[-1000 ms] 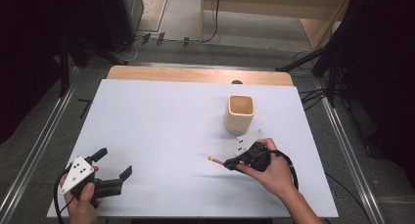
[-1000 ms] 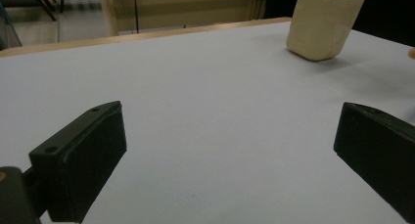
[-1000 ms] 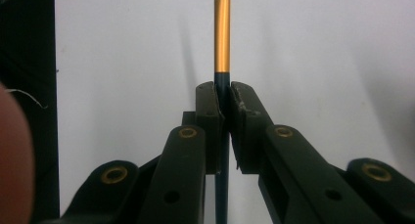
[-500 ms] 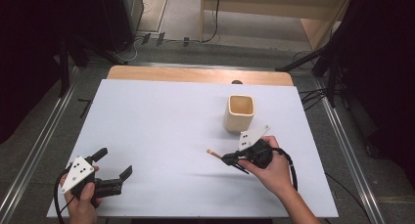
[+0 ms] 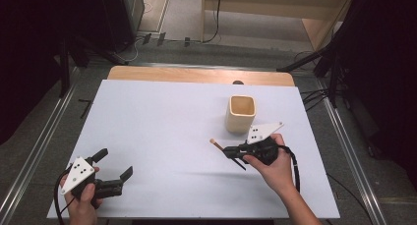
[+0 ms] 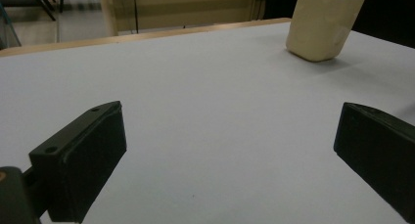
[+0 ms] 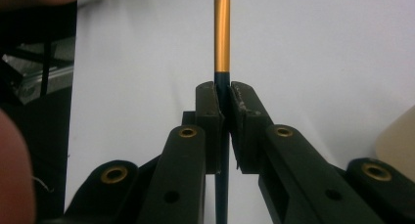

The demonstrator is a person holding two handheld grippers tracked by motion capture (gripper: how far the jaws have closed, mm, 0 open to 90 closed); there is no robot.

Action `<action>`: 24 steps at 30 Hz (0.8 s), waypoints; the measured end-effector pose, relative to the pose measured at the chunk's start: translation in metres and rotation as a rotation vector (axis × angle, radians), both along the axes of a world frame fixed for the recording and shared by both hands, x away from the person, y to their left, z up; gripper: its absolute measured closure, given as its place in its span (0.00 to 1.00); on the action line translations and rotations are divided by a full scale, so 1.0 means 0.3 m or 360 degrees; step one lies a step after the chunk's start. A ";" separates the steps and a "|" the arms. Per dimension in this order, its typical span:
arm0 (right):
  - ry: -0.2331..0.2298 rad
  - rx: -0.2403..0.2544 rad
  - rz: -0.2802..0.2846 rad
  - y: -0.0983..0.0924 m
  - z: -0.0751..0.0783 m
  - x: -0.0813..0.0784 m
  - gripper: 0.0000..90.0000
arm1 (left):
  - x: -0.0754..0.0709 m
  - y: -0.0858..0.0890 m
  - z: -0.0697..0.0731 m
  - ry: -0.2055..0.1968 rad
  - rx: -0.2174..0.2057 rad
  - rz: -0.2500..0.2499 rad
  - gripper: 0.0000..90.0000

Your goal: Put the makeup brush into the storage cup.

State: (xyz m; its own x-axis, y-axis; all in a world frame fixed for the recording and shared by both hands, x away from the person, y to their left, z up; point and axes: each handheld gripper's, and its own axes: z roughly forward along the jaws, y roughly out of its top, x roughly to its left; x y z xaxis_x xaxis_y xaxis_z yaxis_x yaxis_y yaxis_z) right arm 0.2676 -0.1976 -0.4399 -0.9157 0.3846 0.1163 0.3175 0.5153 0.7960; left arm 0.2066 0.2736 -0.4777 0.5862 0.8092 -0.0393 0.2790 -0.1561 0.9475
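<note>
Black pads of the right claw [image 7: 223,109] are pressed together on a thin dark brush [image 7: 222,33]; its orange-gold band runs up from the pads, and the pale tip is cut off by the top edge of the right gripper view. The lower part of the handle is hidden between the claw's arms. From the high view the right claw [image 5: 232,152] is at the near right of the desk [image 5: 162,117], and the brush [image 5: 216,144] points left and a little far; whether it is lifted off the surface I cannot tell. Just beyond the claw stands a cream square cup [image 5: 241,113], upright; what is inside it is not visible. The left claw [image 5: 117,165] is at the near left corner, spread wide with nothing between its pads. In the left gripper view the cup [image 6: 324,23] stands far to the right, its rim partly cut off.
</note>
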 end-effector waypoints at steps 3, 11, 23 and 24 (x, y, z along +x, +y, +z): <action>-0.0026 0.0081 -0.0058 -0.008 0.006 0.003 0.94 | 0.001 0.001 -0.001 0.0002 0.0003 0.0000 0.00; -0.0043 0.0243 -0.0134 -0.033 0.022 0.008 0.94 | 0.001 0.003 0.000 0.0002 0.0008 0.0001 0.00; -0.0086 0.0346 -0.0239 -0.059 0.034 0.012 0.94 | 0.002 0.000 -0.002 0.0006 0.0001 -0.0001 0.00; -0.0088 0.0361 -0.0246 -0.061 0.035 0.013 0.94 | 0.002 0.000 -0.002 0.0007 0.0002 -0.0002 0.00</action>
State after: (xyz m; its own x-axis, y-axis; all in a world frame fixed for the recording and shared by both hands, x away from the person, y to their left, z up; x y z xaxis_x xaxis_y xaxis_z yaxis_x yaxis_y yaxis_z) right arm 0.2716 -0.2159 -0.4295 -0.8555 0.4903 0.1668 0.3314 0.2709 0.9038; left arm 0.2073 0.2735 -0.4784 0.5870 0.8086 -0.0407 0.2830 -0.1578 0.9461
